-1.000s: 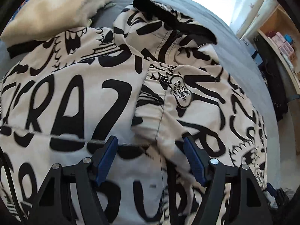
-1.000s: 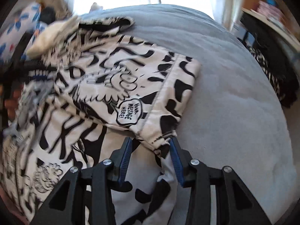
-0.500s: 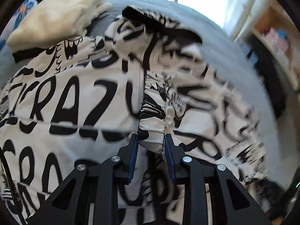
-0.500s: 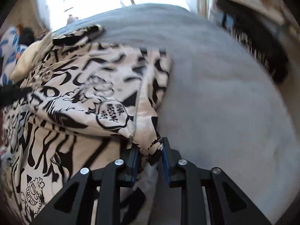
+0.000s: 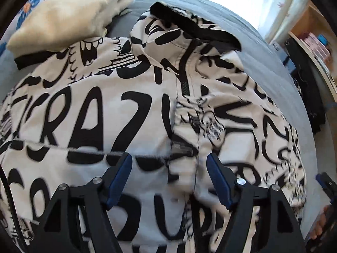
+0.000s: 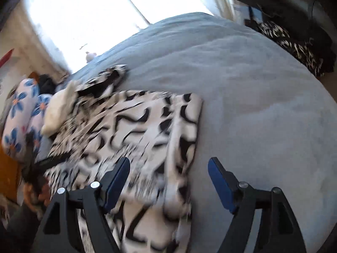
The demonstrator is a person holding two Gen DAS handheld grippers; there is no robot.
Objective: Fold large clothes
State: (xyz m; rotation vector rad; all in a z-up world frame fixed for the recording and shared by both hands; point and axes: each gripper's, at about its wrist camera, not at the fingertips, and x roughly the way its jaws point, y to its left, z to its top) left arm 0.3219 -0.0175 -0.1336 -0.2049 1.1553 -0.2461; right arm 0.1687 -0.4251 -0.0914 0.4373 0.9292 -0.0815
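Observation:
A cream hooded jacket with bold black lettering (image 5: pixel 101 113) lies spread on a grey bed (image 5: pixel 263 48); its black-lined hood (image 5: pixel 189 25) points away from me. One sleeve (image 5: pixel 242 126) is folded across the body. My left gripper (image 5: pixel 169 179) is open just above the sleeve's cuff end, holding nothing. In the right wrist view the jacket (image 6: pixel 137 126) lies left of centre, blurred. My right gripper (image 6: pixel 168 181) is open over the jacket's right edge, empty.
A cream garment (image 5: pixel 63 16) lies on the jacket's far left corner. A flower-print pillow (image 6: pixel 23 113) sits at the bed's left. Dark patterned clothes (image 6: pixel 294 44) hang at the right. Wooden shelves (image 5: pixel 316 42) stand beyond the bed. A window is behind.
Both grippers were shut on the sleeve half a second ago and have opened and let it go. The right gripper has pulled back and tilted; the sleeve rests on the jacket.

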